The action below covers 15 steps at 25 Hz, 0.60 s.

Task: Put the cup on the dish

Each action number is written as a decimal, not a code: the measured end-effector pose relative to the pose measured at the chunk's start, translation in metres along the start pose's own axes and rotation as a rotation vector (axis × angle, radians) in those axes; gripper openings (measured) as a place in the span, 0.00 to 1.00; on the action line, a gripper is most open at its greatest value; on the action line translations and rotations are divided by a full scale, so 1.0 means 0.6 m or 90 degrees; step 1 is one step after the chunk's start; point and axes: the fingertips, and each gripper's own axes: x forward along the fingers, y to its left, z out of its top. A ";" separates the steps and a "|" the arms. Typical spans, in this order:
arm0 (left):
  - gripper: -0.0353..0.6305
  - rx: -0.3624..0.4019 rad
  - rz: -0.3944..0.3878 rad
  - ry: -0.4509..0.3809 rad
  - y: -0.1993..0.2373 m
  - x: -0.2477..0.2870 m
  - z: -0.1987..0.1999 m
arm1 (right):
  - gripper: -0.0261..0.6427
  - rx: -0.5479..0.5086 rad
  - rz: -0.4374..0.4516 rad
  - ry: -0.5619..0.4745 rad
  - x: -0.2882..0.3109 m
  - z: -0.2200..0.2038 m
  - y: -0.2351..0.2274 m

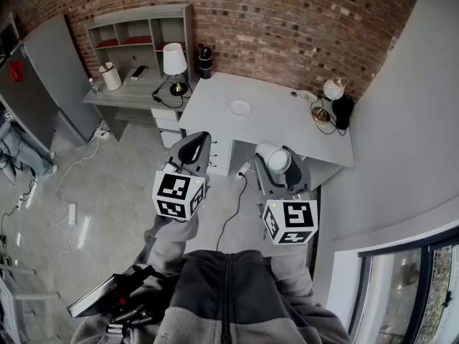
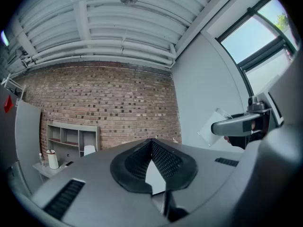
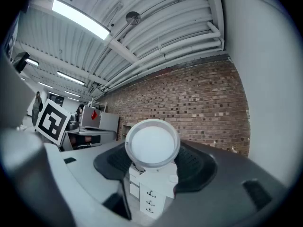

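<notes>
The right tongs (image 3: 154, 149) are pinching the white cup (image 1: 273, 158): in the right gripper view one dark pad presses on each side of it, and the tongs stand quite wide because the cup is wide. The cup is held lying on its side, with one round end turned to the camera of this gripper; I cannot tell if this end is the mouth or the bottom. In the head view the cup is in the air over the grey floor (image 1: 107, 185), in front of the white counter (image 1: 287, 127), and it does not touch the counter. The dish (image 1: 240, 107), small and white, lies on the counter nearer to the brick wall (image 1: 287, 20), well apart from the cup. The left tongs (image 2: 151, 142) are pressed together at the tips and there is nothing between them; this gripper is held beside the right one, also in front of the counter. Each gripper carries its cube with black and white markers near the person's body. At the right end of the counter stands a round lamp (image 1: 333, 89) next to a black object. Left of the counter is a grey desk (image 1: 129, 93) with a lamp with white shade (image 1: 174, 58), and behind it a shelf unit (image 1: 140, 34) against the wall.
</notes>
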 end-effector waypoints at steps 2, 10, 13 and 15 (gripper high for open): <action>0.06 0.000 -0.001 0.001 0.000 0.001 0.000 | 0.43 0.001 -0.001 0.001 0.001 0.000 -0.001; 0.06 -0.003 0.001 0.007 -0.001 0.006 -0.005 | 0.44 -0.012 0.016 -0.004 0.005 0.000 0.006; 0.06 -0.002 0.002 0.010 -0.010 0.012 -0.010 | 0.43 -0.007 0.017 -0.005 0.003 -0.005 -0.003; 0.06 -0.001 0.002 0.012 -0.014 0.013 -0.014 | 0.44 -0.003 0.017 -0.003 0.002 -0.011 -0.008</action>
